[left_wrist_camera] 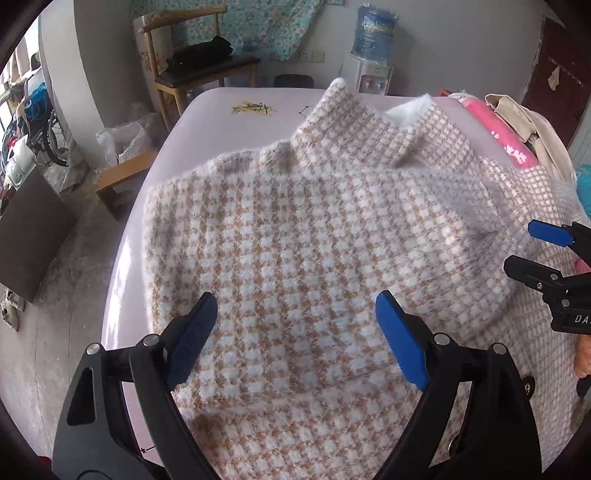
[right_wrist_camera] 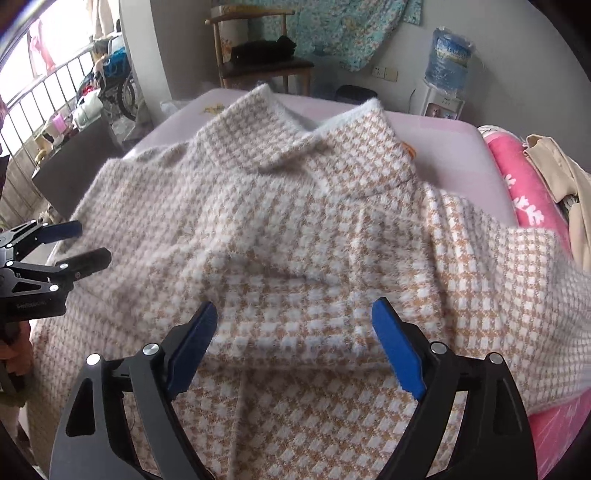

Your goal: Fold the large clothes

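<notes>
The sweater, fuzzy with a tan and white check, lies spread on the pink bed and covers most of it. Its collar points to the far edge, and the lower part is folded up over the body. One sleeve reaches toward the pink blanket at the side.

The left hand-held gripper hangs over the sweater with its blue fingers wide apart and nothing between them. The right hand-held gripper is the same: fingers spread, holding nothing, above the folded edge.

Of containers, a blue water bottle stands upside down on a white dispenser behind the bed; how much water is in it I cannot tell. A wooden chair carries a black cloth.
</notes>
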Available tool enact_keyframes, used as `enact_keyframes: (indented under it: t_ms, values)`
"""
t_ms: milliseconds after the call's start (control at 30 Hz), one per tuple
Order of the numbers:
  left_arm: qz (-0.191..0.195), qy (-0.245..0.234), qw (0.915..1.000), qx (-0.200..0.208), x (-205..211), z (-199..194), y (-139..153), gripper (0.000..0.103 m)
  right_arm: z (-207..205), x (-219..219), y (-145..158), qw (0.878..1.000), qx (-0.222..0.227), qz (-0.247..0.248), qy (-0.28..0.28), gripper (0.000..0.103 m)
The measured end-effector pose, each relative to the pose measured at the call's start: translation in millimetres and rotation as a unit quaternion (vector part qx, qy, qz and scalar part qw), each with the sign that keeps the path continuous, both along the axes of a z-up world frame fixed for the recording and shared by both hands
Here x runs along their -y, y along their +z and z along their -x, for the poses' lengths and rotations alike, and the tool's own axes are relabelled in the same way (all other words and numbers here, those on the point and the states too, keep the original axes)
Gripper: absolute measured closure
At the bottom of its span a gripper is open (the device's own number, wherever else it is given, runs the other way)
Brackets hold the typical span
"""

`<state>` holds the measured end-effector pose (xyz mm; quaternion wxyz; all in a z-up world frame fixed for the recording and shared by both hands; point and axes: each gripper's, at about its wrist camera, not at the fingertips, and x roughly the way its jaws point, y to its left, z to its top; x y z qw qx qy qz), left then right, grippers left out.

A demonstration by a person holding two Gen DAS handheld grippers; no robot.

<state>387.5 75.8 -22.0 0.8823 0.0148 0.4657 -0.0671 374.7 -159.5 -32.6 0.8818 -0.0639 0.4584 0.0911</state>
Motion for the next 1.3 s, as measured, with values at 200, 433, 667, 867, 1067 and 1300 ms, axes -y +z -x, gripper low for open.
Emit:
enact_keyframes:
  t_ms: [200, 433, 667, 867, 1067, 1300]
  values:
    - [-0.003, -0.018, 0.9997, -0.016, 33, -9, -11, 0.019, -16, 23, -33, 0.998, -0.041, -0.003, -0.043, 0.020]
    - [-0.025, -0.012, 0.9994, -0.023, 45, -10, -29, 0.015, 6, 52, 4, 0.997, -0.004, -0.048, -0.058, 0.019]
    - [-0.023, -0.008, 0.9993, -0.029, 44, -10, -29, 0.012, 22, 191, 52, 0.977, 0.027, -0.070, -0.200, 0.019]
    - [-0.024, -0.004, 0.9992, -0.030, 44, -9, -29, 0.010, 48, 345, 52, 0.919, 0.020, -0.120, -0.374, 0.020]
    - [-0.024, 0.002, 0.9992, -0.031, 44, -10, -31, 0.008, 69, 447, 23, 0.841, 0.014, -0.227, -0.491, 0.026]
    - [-0.024, 0.002, 0.9992, -0.031, 45, -11, -31, 0.008, 70, 501, -7, 0.777, 0.004, -0.303, -0.552, 0.036]
